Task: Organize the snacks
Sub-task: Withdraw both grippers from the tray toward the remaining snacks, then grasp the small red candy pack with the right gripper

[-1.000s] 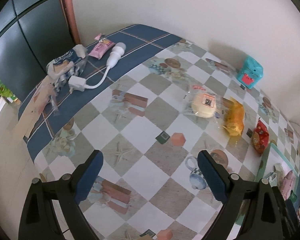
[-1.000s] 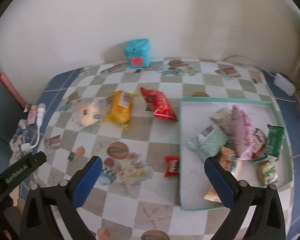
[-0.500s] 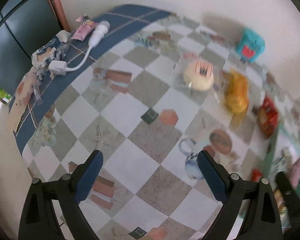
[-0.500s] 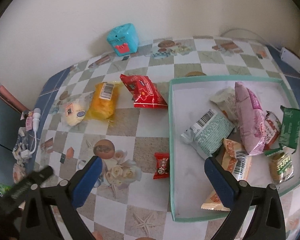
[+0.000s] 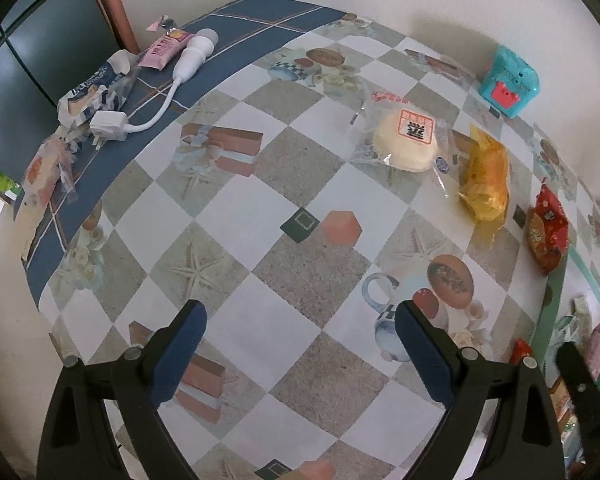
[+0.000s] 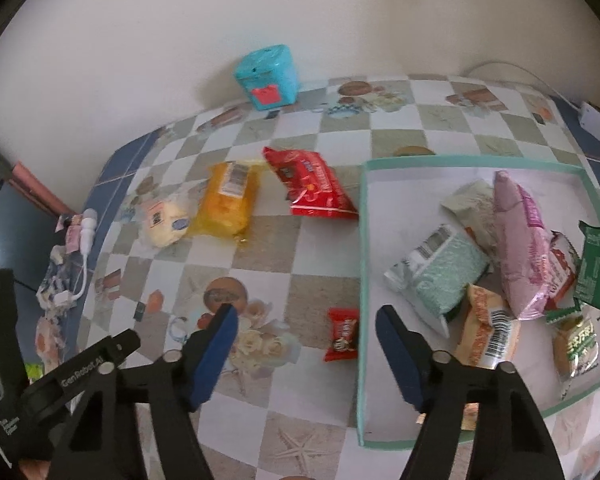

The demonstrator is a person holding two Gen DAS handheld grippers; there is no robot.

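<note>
Bare tablecloth (image 5: 260,208) lies open ahead — the tray wall (image 6: 363,280) blocks the right.

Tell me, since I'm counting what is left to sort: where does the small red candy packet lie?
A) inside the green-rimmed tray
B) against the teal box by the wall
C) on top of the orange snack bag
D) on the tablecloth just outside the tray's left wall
D: in the right wrist view the small red candy packet lies flat on the tablecloth, just left of the tray wall, outside it.
</note>
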